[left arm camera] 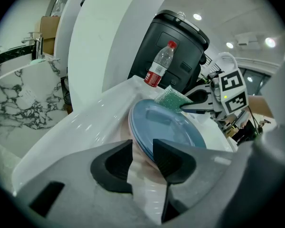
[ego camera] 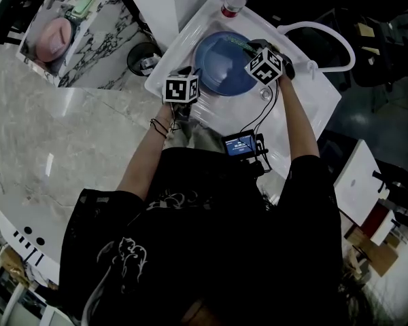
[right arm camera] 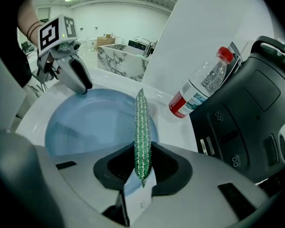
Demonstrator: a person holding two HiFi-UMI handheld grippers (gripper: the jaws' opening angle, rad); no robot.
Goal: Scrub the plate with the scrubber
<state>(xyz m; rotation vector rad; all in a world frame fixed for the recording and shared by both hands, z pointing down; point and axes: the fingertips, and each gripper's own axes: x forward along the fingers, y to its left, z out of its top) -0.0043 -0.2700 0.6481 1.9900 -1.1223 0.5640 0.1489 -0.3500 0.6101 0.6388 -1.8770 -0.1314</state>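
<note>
A blue plate (ego camera: pixel 221 63) lies in the white sink (ego camera: pixel 306 94), stacked on a pinkish plate (left arm camera: pixel 128 134). My left gripper (left arm camera: pixel 142 163) is closed on the blue plate's near rim (left arm camera: pixel 149 144); from the right gripper view its finger (right arm camera: pixel 78 77) rests on the plate's (right arm camera: pixel 90 122) far-left edge. My right gripper (right arm camera: pixel 141 167) is shut on the green scrubber (right arm camera: pixel 141 127), seen edge-on and standing upright between the jaws. In the left gripper view the scrubber (left arm camera: pixel 172 98) hangs just above the plate's far rim. In the head view the right gripper (ego camera: pixel 250 46) is over the plate's right side.
A clear bottle with a red cap (ego camera: pixel 234 0) lies at the sink's far end, beside a black bin (right arm camera: pixel 247 118). A white hose (ego camera: pixel 326 36) loops right of the sink. A marble counter (ego camera: pixel 102 26) with a pink plate (ego camera: pixel 51 39) stands to the left.
</note>
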